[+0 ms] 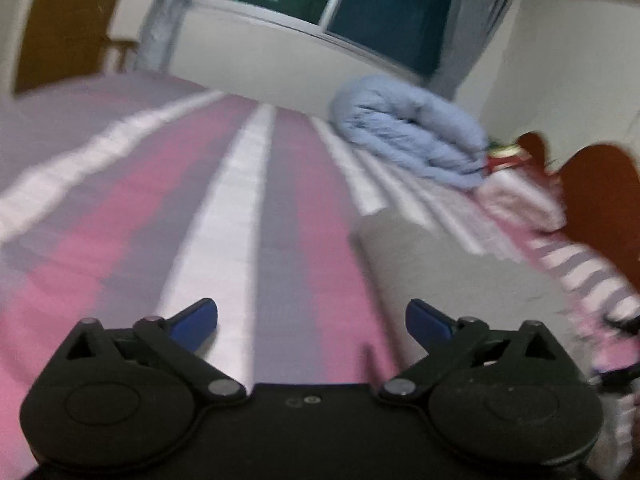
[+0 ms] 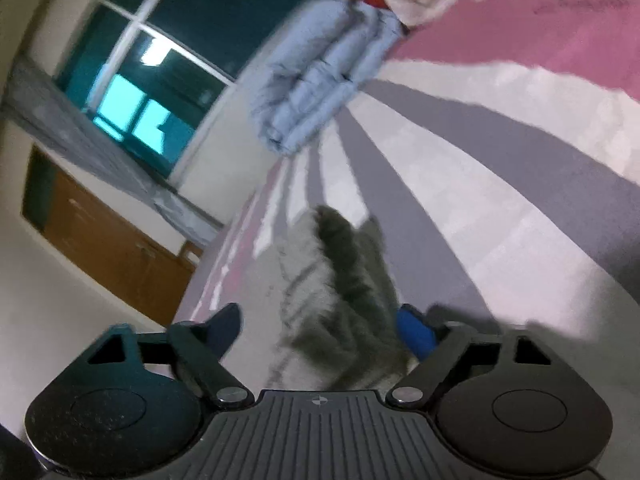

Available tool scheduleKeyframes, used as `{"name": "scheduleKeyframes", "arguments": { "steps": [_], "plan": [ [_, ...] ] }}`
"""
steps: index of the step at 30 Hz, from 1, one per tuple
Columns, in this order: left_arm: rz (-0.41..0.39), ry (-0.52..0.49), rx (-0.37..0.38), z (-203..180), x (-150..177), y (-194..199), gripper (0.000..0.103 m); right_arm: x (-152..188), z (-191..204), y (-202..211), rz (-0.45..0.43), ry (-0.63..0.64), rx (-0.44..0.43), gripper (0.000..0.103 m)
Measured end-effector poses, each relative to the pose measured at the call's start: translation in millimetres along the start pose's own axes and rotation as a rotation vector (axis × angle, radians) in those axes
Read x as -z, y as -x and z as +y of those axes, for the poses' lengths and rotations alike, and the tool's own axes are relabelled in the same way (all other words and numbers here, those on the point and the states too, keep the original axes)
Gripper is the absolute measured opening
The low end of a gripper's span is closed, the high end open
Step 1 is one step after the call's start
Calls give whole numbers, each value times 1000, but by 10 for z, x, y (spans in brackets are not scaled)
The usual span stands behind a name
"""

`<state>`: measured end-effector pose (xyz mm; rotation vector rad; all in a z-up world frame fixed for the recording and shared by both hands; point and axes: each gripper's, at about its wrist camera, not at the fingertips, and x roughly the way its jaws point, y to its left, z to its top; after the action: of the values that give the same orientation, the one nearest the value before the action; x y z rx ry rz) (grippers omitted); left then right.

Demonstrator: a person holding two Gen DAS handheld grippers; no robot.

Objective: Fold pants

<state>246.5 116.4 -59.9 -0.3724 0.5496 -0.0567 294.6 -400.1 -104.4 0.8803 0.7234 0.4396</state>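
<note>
Left gripper (image 1: 311,322) released, jaws wide, nothing between them, only striped bedsheet (image 1: 248,200) below. Grey pants (image 1: 448,280) lie lower right of the left wrist frame, beside that gripper. Right gripper (image 2: 318,330) also spread; pants (image 2: 344,300) bunch up between its fingers at lower centre, pads not pressing (frame blurred). Folded blue quilt (image 2: 312,76) top centre, near the window (image 2: 160,68).
</note>
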Motion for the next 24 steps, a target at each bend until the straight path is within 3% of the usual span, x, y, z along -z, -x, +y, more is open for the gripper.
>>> {"name": "scheduleKeyframes", "arguments": {
  "steps": [4, 9, 12, 14, 18, 19, 21, 24],
  "plan": [
    [101, 35, 128, -51, -73, -269, 94, -77, -42, -55, 73, 6, -14, 92],
    [250, 112, 264, -7, -95, -645, 83, -121, -80, -166, 148, -3, -36, 98],
    [325, 195, 352, 63, -135, -837, 73, -181, -126, -230, 174, -20, -58, 98],
    [372, 222, 397, 81, -139, -963, 60, -204, -119, -258, 192, -2, -70, 98],
    [432, 272, 455, 143, -81, -1161, 51, -230, -98, -366, 218, 18, -84, 97],
    [438, 285, 471, 168, -66, -1181, 49, -244, -99, -388, 223, 19, -85, 96],
    [447, 308, 501, 205, -37, -1243, 46, -230, -103, -445, 234, 27, -75, 81],
    [453, 337, 517, 158, -2, -1393, 27, -271, -150, -581, 254, 13, -62, 60]
  ]
}}
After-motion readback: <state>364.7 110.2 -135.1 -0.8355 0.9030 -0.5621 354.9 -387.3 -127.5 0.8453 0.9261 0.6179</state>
